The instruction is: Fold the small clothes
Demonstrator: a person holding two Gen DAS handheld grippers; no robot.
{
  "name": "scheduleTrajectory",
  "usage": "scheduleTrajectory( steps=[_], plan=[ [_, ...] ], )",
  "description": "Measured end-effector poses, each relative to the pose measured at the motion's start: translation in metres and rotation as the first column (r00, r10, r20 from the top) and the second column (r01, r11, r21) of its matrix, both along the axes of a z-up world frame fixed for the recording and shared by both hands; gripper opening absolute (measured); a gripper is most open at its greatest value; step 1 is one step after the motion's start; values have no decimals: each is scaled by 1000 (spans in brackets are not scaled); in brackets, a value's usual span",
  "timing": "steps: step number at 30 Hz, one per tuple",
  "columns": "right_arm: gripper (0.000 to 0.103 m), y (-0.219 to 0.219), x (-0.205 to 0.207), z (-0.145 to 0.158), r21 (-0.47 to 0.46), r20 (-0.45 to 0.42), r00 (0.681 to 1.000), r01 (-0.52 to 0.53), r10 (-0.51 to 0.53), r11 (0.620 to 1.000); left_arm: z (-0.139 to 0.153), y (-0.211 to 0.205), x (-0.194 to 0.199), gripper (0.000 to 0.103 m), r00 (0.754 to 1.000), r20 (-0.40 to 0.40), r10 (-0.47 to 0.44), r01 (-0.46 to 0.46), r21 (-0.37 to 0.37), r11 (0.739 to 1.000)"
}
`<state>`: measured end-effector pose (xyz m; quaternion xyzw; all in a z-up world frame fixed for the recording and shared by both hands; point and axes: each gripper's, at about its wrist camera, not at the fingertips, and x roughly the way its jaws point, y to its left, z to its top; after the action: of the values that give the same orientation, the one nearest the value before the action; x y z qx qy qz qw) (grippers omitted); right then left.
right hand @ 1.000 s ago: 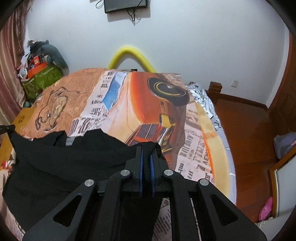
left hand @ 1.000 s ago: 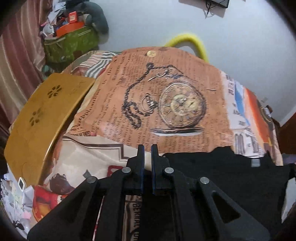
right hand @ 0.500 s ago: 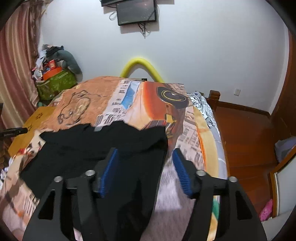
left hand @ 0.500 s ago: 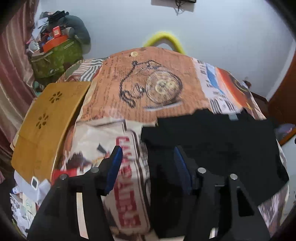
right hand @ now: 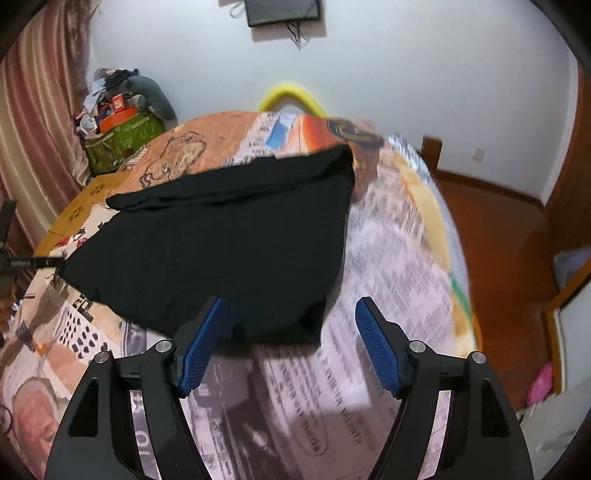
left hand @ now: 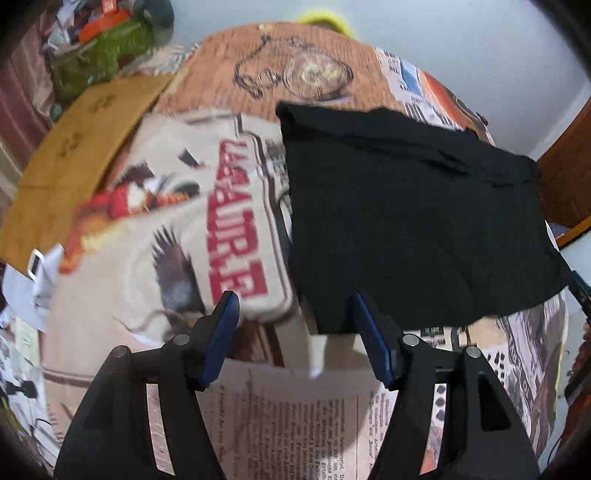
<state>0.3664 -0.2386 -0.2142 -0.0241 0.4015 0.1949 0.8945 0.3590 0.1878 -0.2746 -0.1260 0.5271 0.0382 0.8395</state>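
Two tongs opening, nothing gripped; black garment flat on bedspread, long axis seemingly crosswise.

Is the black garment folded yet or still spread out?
Folded once: the black garment lies flat on the bedspread, a doubled layer showing along its far edge.

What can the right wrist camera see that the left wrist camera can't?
Only the right wrist view shows the wall screen and the wooden floor. Only the left wrist view shows the red lettering and the pocket-watch print clearly. Both show the black garment lying on the printed bedspread, the green bag, and open blue-padded fingers holding nothing.
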Motion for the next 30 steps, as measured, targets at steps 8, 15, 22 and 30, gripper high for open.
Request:
scheduleTrajectory(
  steps=[8,15,22,30],
  plan=[
    [50,0,12,-24,112,-104,994,29,-18,993,-9,-16,12,57,999,22,-46,47,-77,996],
    [16,4,4,-31,115,-95,995,41,-30,993,-7,-31,19,20,998,25,-66,67,-38,997],
    [10,-2,-9,-18,129,-76,997,11,-1,992,8,-26,-3,14,998,39,-54,56,-39,998],
    [9,-4,-46,-8,91,-71,996,-42,49,995,22,-28,-55,14,997,50,-67,68,-31,997]
  ],
)
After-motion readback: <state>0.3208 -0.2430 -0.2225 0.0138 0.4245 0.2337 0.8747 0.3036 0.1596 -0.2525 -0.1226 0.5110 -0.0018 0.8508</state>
